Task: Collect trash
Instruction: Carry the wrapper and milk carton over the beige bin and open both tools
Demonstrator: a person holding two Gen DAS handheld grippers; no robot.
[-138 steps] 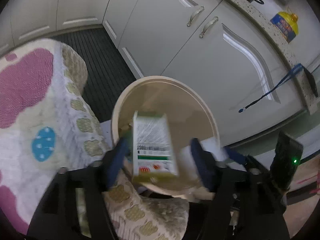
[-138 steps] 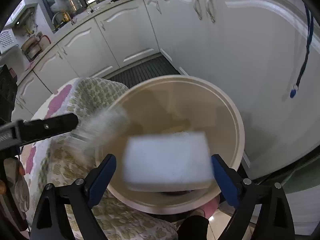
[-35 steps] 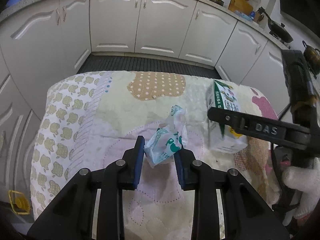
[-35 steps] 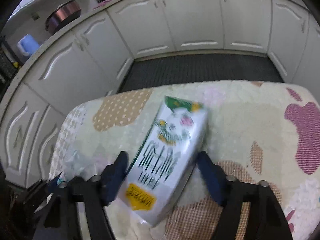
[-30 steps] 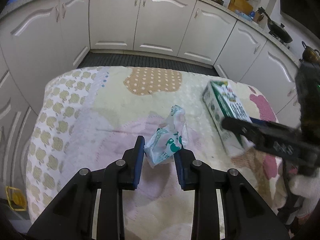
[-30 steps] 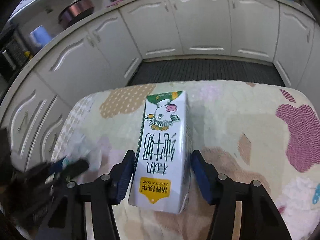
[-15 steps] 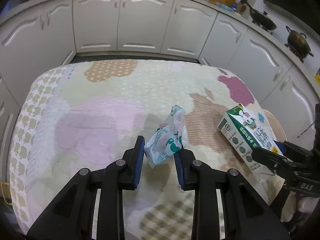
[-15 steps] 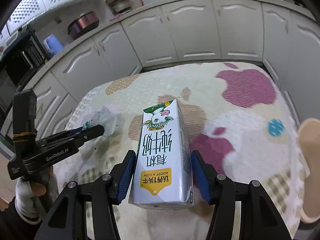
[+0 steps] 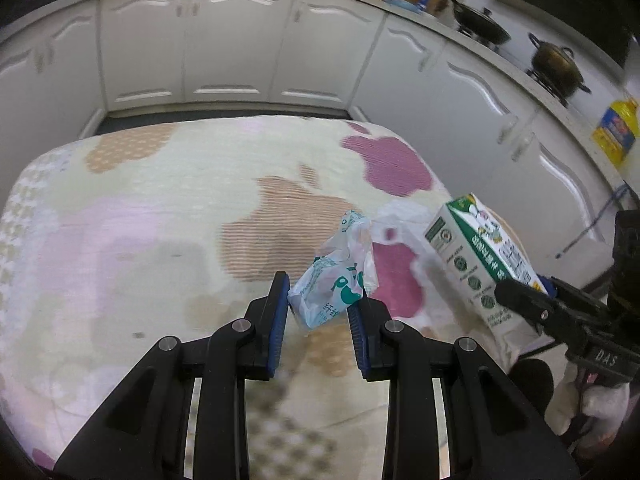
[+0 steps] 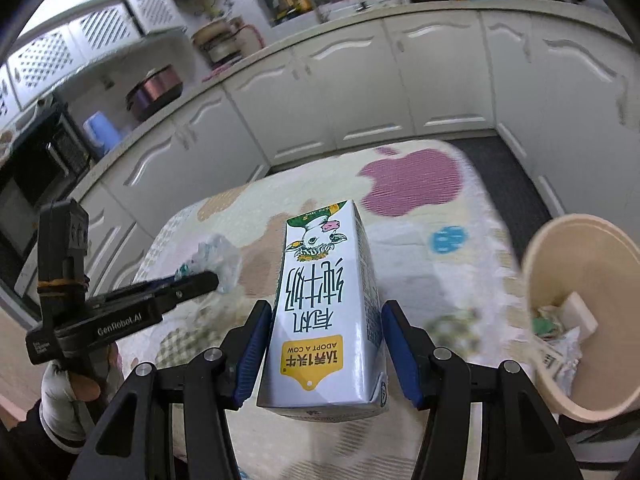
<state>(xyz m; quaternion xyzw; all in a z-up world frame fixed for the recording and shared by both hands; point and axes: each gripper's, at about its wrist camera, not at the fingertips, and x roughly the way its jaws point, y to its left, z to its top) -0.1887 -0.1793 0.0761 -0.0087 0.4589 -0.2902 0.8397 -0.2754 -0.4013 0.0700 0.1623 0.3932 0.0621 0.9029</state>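
Both claws carried rightward: left claw [image 9: 318, 312] clamps wrapper [image 9: 336, 280], right claw [image 10: 324, 350] clamps milk carton [image 10: 326, 312]; bin [image 10: 540, 256] now visible.

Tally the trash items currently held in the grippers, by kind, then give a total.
Milk carton: 1, in the right gripper
Crumpled plastic wrapper: 1, in the left gripper
Total: 2

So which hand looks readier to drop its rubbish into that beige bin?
Probably the right: its right gripper, holding the milk carton, has the bin beside it. The left gripper, holding the wrapper, sits farther off.
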